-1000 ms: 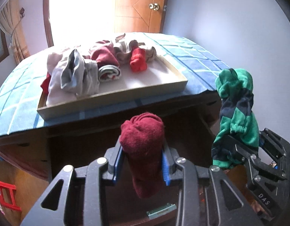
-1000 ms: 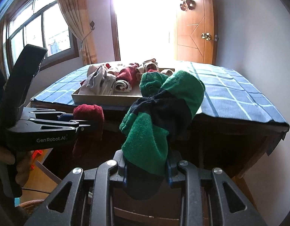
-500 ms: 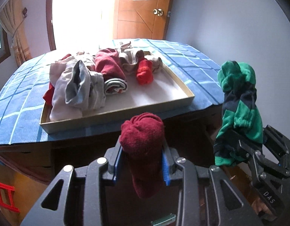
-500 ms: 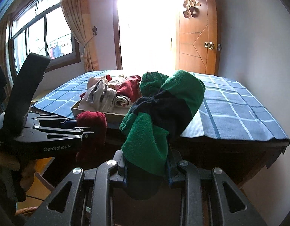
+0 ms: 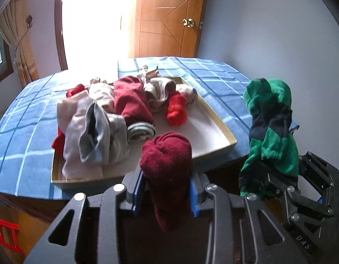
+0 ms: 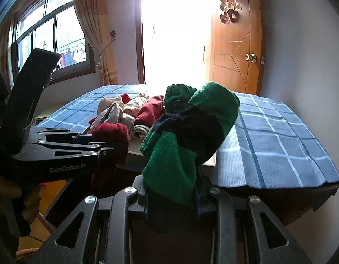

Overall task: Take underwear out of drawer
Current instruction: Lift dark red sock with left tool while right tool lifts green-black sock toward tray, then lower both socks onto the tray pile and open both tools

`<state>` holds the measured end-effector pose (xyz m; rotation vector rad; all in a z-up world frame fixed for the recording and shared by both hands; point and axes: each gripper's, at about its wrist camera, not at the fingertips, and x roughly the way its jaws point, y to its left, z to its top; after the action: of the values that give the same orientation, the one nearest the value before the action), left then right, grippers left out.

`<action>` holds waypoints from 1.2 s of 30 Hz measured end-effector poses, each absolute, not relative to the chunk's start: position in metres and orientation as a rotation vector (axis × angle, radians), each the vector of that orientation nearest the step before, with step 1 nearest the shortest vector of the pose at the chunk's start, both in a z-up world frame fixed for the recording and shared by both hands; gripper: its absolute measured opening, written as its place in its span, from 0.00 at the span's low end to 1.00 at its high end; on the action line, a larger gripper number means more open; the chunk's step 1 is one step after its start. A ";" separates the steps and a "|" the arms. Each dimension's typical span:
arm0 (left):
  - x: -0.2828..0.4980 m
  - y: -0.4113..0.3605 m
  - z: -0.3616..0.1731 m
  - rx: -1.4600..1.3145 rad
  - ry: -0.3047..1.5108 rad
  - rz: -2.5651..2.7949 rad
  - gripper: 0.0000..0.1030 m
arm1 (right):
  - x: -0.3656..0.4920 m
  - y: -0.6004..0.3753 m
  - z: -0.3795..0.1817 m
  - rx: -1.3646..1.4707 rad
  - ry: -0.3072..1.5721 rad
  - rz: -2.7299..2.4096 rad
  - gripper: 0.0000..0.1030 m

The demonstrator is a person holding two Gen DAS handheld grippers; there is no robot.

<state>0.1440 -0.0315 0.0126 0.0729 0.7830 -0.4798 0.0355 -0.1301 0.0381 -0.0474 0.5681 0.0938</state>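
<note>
Left gripper clamped narrow on a maroon roll, pads pressing both sides. Right gripper likewise clamped on a green-navy roll. Both rolls held in air near the tray of remaining clothes on the blue-checked cloth.

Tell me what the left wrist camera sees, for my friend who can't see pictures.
The left gripper pinches a rolled dark red cloth bundle, while the right gripper beside it holds a green and navy striped bundle. Beyond them, a shallow cream tray of rolled clothes sits on a blue checked tablecloth.
</note>
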 end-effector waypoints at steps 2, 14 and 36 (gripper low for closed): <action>0.150 -0.033 0.015 0.070 0.777 -0.476 0.32 | 0.042 -0.132 0.041 -0.048 0.563 0.091 0.30; 0.187 -0.047 0.022 0.074 0.772 -0.446 0.32 | 0.079 -0.135 0.049 -0.063 0.553 0.085 0.30; 0.241 -0.079 0.004 0.071 0.852 -0.413 0.32 | 0.145 -0.155 0.042 -0.118 0.654 0.055 0.31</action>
<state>0.2413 -0.0791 0.0043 0.0706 0.8515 -0.4133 0.1452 -0.1550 0.0424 -0.1185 0.6542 0.0551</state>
